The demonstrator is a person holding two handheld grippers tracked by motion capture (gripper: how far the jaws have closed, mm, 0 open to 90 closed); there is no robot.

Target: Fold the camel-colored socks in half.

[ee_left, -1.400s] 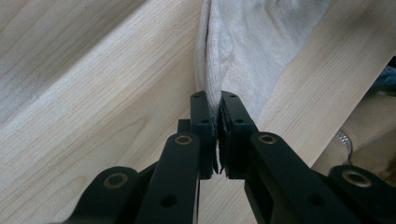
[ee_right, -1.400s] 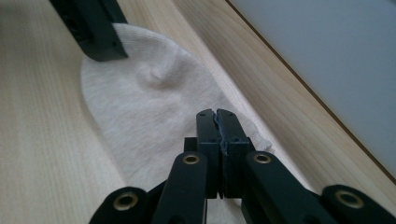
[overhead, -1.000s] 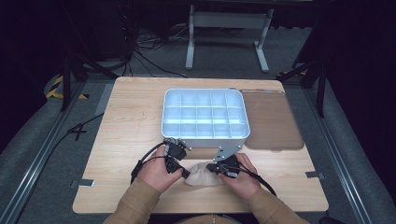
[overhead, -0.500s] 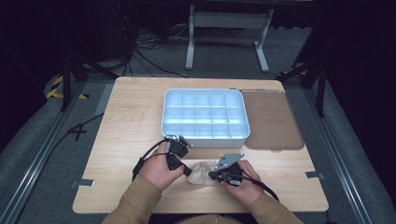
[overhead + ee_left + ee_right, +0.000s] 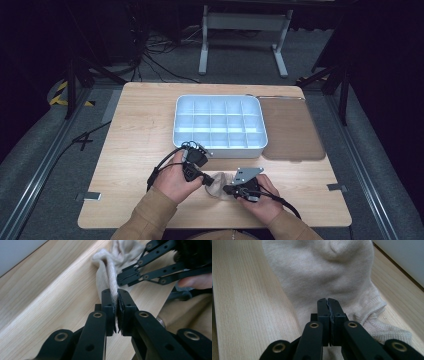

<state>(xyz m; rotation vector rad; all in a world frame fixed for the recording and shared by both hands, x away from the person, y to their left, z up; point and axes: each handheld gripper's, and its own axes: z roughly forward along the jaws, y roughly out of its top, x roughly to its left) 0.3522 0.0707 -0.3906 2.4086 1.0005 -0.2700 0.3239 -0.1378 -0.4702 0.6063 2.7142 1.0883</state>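
High view: both grippers' jaws pinch a beige sock (image 5: 218,183) on the table (image 5: 130,135), left gripper (image 5: 206,179) and right gripper (image 5: 227,190) mid-fold; next likely comes lifting it toward the tray (image 5: 218,99).

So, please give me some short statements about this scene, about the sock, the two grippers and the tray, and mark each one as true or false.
1. The left gripper is shut on a fold of the beige sock. True.
2. The sock lies inside one compartment of the white tray. False: it lies on the wooden table, in front of the tray, between the two hands.
3. The right gripper has its jaws closed, with sock fabric around the tips. True.
4. The tray's compartments are full of socks. False: the compartments look empty.
5. A brown mat lies on the table beside the tray. True.
6. The tray has a single undivided space. False: it is divided into many compartments.
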